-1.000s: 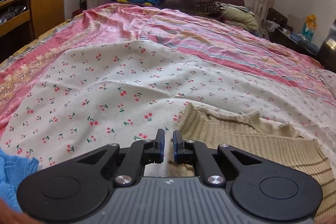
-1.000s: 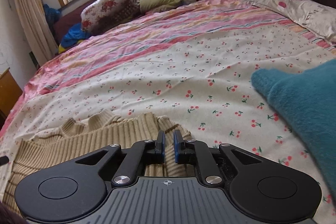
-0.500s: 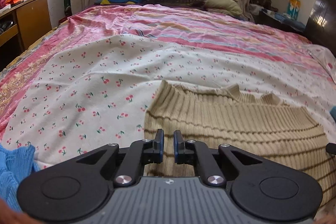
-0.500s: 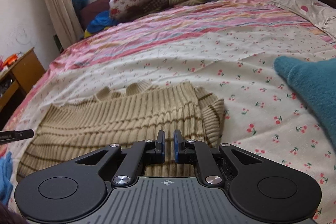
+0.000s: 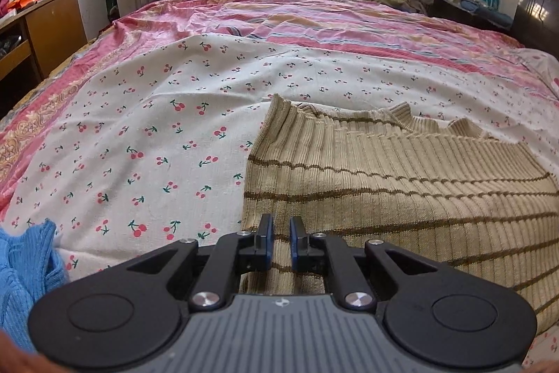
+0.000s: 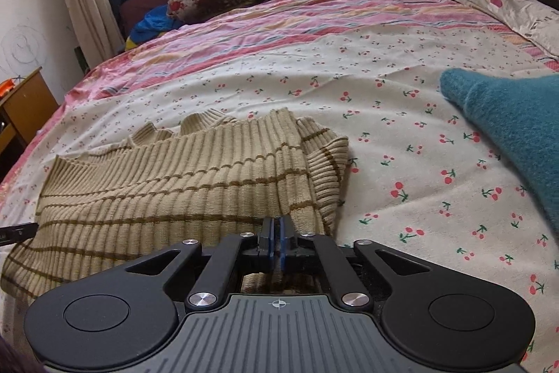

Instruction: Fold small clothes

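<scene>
Since a second ago both grippers have drawn back toward the near edge of the bed, so far more of the beige ribbed knit sweater with thin brown stripes [image 5: 401, 184] now shows ahead of them, and the right gripper [image 6: 278, 242] has pinched its fingers nearly together where they stood a little apart before. The sweater lies spread on the white cherry-print bedsheet [image 5: 146, 135], collar to the far side, with one sleeve already turned in over the body at its right edge. The right fingers appear clenched on the sweater's near hem, though the fabric between them is hard to make out; the left gripper [image 5: 279, 242] has a small gap between its fingers over the hem, and I cannot tell whether cloth is caught there. A crumpled blue knit garment [image 5: 24, 275] waits at the left, a teal fleece garment [image 6: 506, 128] at the right. The folding looks barely begun: the sweater needs its main folds, and the other pieces seem untouched.
</scene>
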### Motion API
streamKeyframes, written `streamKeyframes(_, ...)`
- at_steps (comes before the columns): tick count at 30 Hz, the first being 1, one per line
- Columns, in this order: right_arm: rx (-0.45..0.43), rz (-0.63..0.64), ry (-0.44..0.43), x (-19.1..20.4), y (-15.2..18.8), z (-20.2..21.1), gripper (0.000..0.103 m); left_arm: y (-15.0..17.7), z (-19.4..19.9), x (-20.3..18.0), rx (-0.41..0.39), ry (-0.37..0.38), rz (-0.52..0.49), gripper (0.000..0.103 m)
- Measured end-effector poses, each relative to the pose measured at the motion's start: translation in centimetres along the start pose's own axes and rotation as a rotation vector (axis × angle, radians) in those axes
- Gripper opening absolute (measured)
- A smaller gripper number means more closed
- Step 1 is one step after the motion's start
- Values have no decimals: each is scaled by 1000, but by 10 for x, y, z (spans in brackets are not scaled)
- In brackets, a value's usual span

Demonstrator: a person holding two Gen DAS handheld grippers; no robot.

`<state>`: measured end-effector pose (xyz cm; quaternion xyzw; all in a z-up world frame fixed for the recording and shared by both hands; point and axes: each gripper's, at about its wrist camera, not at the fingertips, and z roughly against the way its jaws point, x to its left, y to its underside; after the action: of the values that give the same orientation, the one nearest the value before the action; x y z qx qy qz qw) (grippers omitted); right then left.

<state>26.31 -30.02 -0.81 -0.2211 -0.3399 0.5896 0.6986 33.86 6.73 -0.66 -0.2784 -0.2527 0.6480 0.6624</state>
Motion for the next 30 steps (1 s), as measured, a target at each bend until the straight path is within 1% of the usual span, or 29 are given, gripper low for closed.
streamKeyframes(2,1,-7,1,-3,1,0,0,1,-1,1,-2,-1,-3,18)
streamKeyframes(3,2,-10,2,-5,1,-1,0,2,0,2,-4,0,3,20)
streamKeyframes(8,2,-3,0,-7,1,0,0,6,8,24,-9,36,97,21)
streamKeyframes(10,3,-1,1,-7,0,1,0,9,13,32,-14,31,119,21)
streamKeyframes(12,4,-8,-4,-8,0,2,0,14,15,37,-4,18,126,23)
streamKeyframes(13,3,-14,-5,-8,0,4,0,17,15,40,4,25,135,23)
streamKeyframes(15,-5,-19,-12,-8,1,10,0,23,14,40,11,28,138,24)
streamKeyframes(18,-29,11,0,-5,6,19,0,23,14,37,3,14,125,25)
streamKeyframes(21,-19,63,50,-3,11,16,0,23,12,35,7,4,116,26)
streamKeyframes(22,-15,66,53,-4,11,14,0,23,13,35,8,0,116,27)
streamKeyframes(25,-13,43,56,-8,10,14,0,24,15,40,13,4,138,28)
streamKeyframes(30,-8,8,40,-14,11,18,0,25,24,46,5,26,207,28)
